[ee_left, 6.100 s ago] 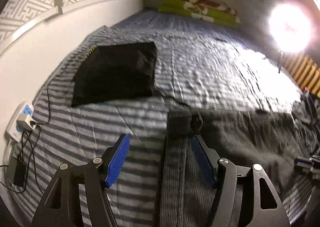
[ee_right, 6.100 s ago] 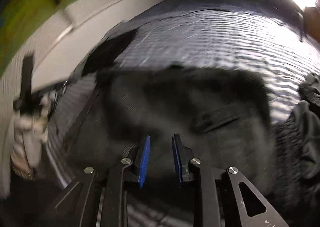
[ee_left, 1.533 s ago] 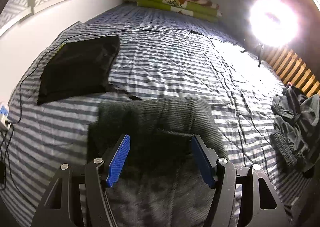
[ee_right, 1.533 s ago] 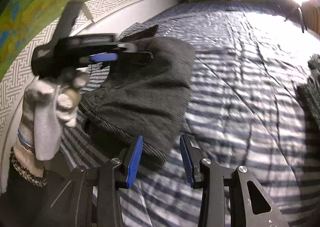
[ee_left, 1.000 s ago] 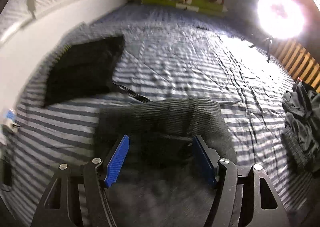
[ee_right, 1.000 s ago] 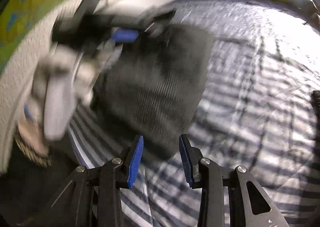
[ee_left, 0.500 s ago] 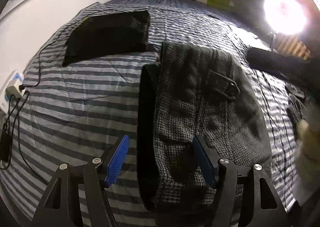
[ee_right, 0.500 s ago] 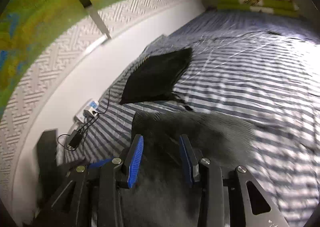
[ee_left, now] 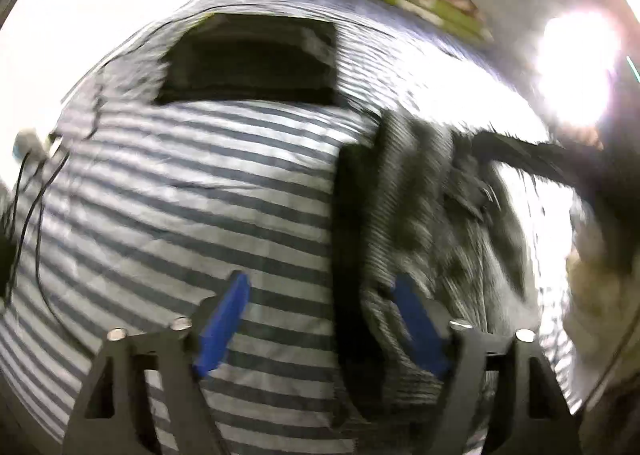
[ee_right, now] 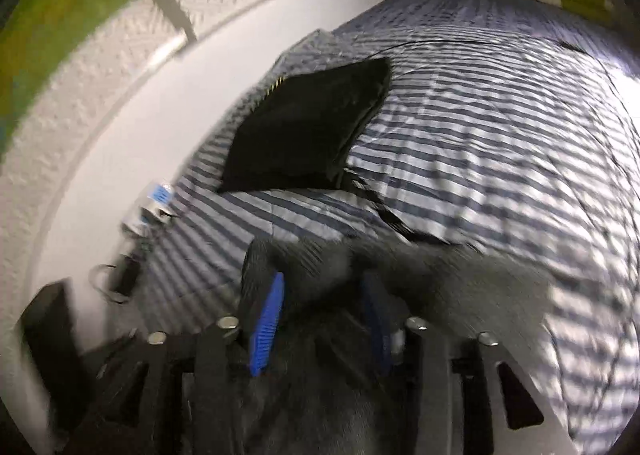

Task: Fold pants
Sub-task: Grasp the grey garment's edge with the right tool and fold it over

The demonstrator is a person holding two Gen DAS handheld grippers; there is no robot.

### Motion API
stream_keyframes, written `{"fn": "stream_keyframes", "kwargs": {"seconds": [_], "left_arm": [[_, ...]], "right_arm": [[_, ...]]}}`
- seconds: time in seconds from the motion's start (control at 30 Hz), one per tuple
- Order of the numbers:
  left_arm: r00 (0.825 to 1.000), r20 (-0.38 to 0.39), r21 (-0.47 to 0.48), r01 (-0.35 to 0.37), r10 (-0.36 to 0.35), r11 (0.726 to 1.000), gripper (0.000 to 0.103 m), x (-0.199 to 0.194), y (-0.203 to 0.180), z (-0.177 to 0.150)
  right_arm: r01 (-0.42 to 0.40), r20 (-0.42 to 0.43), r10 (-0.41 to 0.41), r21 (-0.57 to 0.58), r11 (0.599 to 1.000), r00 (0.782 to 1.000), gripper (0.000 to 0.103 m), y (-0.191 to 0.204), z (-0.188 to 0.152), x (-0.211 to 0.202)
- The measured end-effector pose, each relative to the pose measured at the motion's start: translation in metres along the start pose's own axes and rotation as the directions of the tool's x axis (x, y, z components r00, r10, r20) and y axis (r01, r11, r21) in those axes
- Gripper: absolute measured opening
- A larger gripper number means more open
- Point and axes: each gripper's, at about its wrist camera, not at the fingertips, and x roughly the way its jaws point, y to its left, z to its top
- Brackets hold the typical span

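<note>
opening wider within the last half second, both grippers have their fingers apart and clamp nothing. the left gripper point(ee_left: 320, 327) straddles the left edge of the folded grey pants point(ee_left: 404, 215), one pad over bare striped bed point(ee_left: 180, 195). the right gripper point(ee_right: 324, 319) hovers over the pants' far edge. half a second ago the pants lay sharp and flat; now they blur. likely the fold is released and needs smoothing.
</note>
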Motion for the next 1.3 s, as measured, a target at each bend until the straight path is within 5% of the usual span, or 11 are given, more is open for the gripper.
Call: {"fn": "stream_keyframes", "kwargs": {"seconds": [0.1, 0.23, 0.5, 0.73, 0.77, 0.83, 1.03, 1.3], "left_arm": [[0.992, -0.036, -0.113, 0.118, -0.122, 0.987, 0.086, 0.007, 0.023, 0.004], [0.969, -0.12, -0.158, 0.198, -0.218, 0.967, 0.089, 0.031, 0.022, 0.001], [0.963, -0.162, -0.113, 0.2, -0.216, 0.973, 0.096, 0.043, -0.007, 0.001], [0.979, -0.146, 0.014, 0.147, -0.143, 0.989, 0.096, 0.048, -0.044, -0.005], [0.976, -0.15, 0.025, 0.16, -0.155, 0.987, 0.088, 0.049, -0.048, -0.006], [0.975, -0.151, 0.028, 0.167, -0.161, 0.986, 0.08, 0.05, -0.055, -0.003], [0.971, -0.131, -0.055, 0.193, -0.199, 0.98, 0.046, 0.043, -0.037, 0.003], [0.978, -0.09, -0.05, 0.185, -0.189, 0.982, 0.034, 0.029, -0.04, 0.007]], "right_arm": [[0.035, 0.054, -0.036, 0.005, 0.999, 0.998, 0.073, -0.023, -0.022, -0.039], [0.097, 0.026, -0.098, 0.045, 0.994, 0.995, 0.074, -0.059, -0.058, -0.071], [0.032, -0.088, -0.013, 0.222, 0.975, 0.996, 0.074, -0.103, -0.1, -0.06], [-0.083, -0.114, 0.117, 0.265, 0.961, 0.987, 0.075, -0.098, -0.116, -0.034], [-0.098, -0.118, 0.133, 0.266, 0.959, 0.984, 0.073, -0.095, -0.116, -0.031], [-0.134, -0.13, 0.176, 0.28, 0.951, 0.976, 0.054, -0.09, -0.116, -0.025], [-0.091, -0.123, 0.125, 0.251, 0.964, 0.985, 0.023, -0.08, -0.117, -0.027], [-0.057, -0.067, 0.072, 0.196, 0.979, 0.995, 0.014, -0.06, -0.111, -0.048]]}}
